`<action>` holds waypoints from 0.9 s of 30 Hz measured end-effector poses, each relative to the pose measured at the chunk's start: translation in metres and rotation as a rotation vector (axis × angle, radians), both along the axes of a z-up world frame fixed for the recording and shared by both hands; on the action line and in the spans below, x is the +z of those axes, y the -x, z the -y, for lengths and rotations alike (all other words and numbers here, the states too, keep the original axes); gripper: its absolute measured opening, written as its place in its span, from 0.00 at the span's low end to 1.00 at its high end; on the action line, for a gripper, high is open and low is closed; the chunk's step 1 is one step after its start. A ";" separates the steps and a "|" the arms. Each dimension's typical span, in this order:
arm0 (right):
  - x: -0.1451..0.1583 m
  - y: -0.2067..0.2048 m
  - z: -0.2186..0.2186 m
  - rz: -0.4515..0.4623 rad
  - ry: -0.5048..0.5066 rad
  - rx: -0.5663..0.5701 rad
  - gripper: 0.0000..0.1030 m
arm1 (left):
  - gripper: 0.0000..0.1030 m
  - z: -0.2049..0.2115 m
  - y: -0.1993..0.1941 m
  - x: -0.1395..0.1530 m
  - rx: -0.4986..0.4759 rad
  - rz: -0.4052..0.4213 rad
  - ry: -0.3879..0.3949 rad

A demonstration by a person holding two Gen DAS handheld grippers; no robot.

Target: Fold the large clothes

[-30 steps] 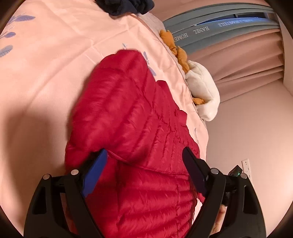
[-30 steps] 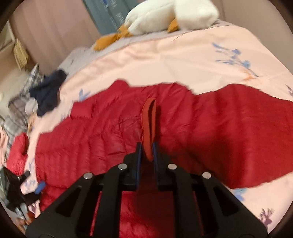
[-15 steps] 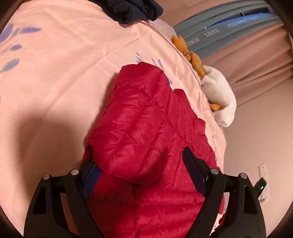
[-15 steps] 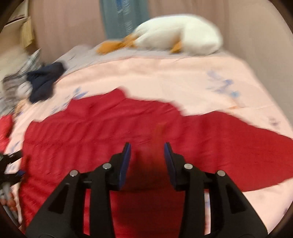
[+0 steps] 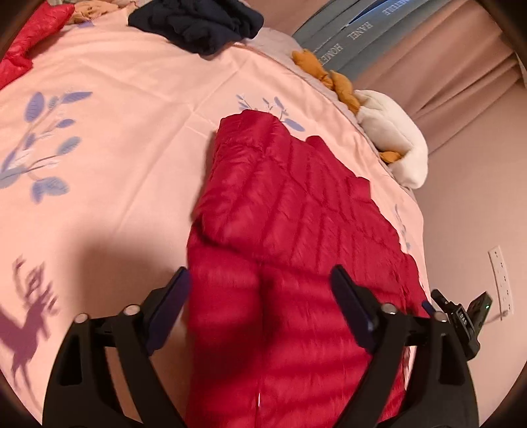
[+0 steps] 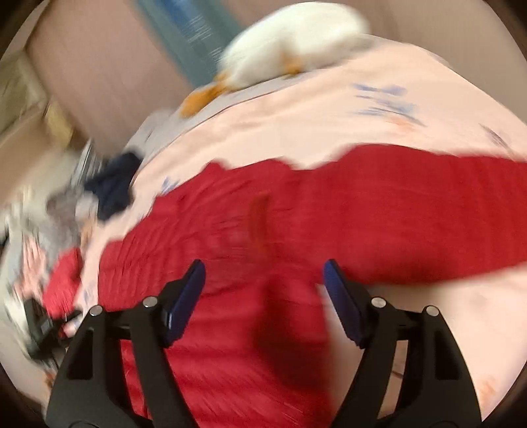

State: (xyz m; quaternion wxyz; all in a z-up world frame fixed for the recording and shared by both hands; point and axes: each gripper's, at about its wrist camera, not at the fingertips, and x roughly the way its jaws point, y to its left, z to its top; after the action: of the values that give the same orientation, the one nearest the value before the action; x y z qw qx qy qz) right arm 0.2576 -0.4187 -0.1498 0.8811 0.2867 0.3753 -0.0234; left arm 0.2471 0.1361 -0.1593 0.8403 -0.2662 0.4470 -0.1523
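A red quilted down jacket lies on the pink bedspread, one sleeve folded over its body. My left gripper hovers above the jacket's near part, jaws opening wide, nothing pinched between them. In the blurred right wrist view the same jacket spreads across the bed with its orange-red hanging loop lying loose on it. My right gripper stands just short of that loop, jaws opening, with only flat fabric below them.
A dark navy garment is heaped at the far side of the bed. A white and orange plush toy lies by the curtains. More red cloth sits at the far left. A wall socket is at the right.
My right gripper let go of the hanging loop, opened wide and drew back. My left gripper pulled back from the folded sleeve, which now lies on the jacket, and opened a little more.
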 end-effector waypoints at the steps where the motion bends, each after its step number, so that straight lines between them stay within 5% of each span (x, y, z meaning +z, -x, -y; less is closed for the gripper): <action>1: -0.002 0.019 0.023 -0.003 -0.033 -0.059 0.74 | 0.91 -0.003 0.011 0.004 0.005 0.008 -0.004; 10: -0.047 0.147 0.176 -0.067 -0.216 -0.515 0.75 | 0.91 0.009 0.075 0.013 0.007 0.030 -0.038; 15: -0.061 0.153 0.206 0.003 -0.314 -0.595 0.74 | 0.91 0.016 0.090 0.015 -0.002 0.021 -0.014; 19: -0.067 0.131 0.212 0.050 -0.347 -0.625 0.67 | 0.91 0.031 0.095 0.031 -0.023 0.049 -0.077; 22: -0.074 0.127 0.220 0.092 -0.373 -0.674 0.55 | 0.91 0.042 0.097 0.041 -0.042 0.075 -0.096; 27: -0.085 0.118 0.229 0.073 -0.361 -0.741 0.14 | 0.91 0.058 0.096 0.047 -0.078 0.087 -0.112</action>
State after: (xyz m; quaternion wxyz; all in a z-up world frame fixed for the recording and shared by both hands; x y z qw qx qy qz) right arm 0.1400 -0.6474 -0.2349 0.7612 0.5532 0.2134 -0.2628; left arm 0.1507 0.0777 -0.1125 0.8659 -0.1943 0.4281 -0.1712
